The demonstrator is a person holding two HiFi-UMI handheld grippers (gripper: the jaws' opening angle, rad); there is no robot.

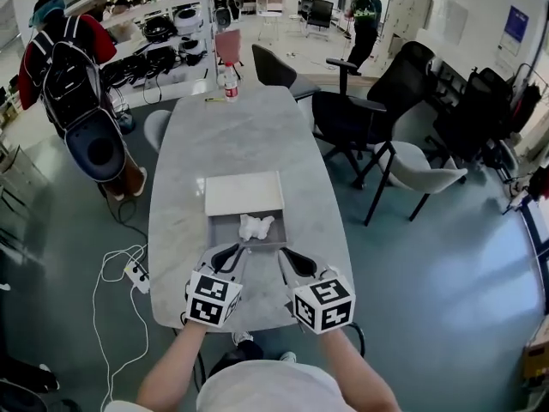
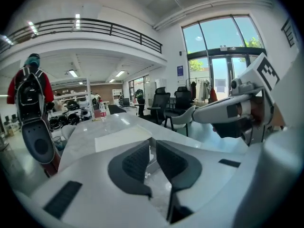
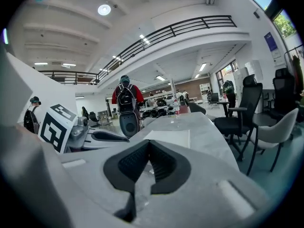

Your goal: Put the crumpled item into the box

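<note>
A white crumpled item (image 1: 256,227) lies inside a shallow grey box (image 1: 221,232) on the grey table (image 1: 249,136). A flat white lid (image 1: 244,193) sits just beyond the box. It also shows in the left gripper view as the lid (image 2: 121,137) and in the right gripper view as the lid (image 3: 168,137). My left gripper (image 1: 230,256) hovers at the box's near left corner, and my right gripper (image 1: 292,260) at its near right corner. Both are apart from the crumpled item. The left gripper (image 2: 153,144) and right gripper (image 3: 148,146) are shut with nothing between the jaws.
A bottle (image 1: 229,87) stands at the table's far end. Black chairs (image 1: 347,114) and a pale chair (image 1: 425,174) stand to the right. A person with a backpack (image 1: 73,75) is at the left. A power strip and white cable (image 1: 133,273) lie on the floor.
</note>
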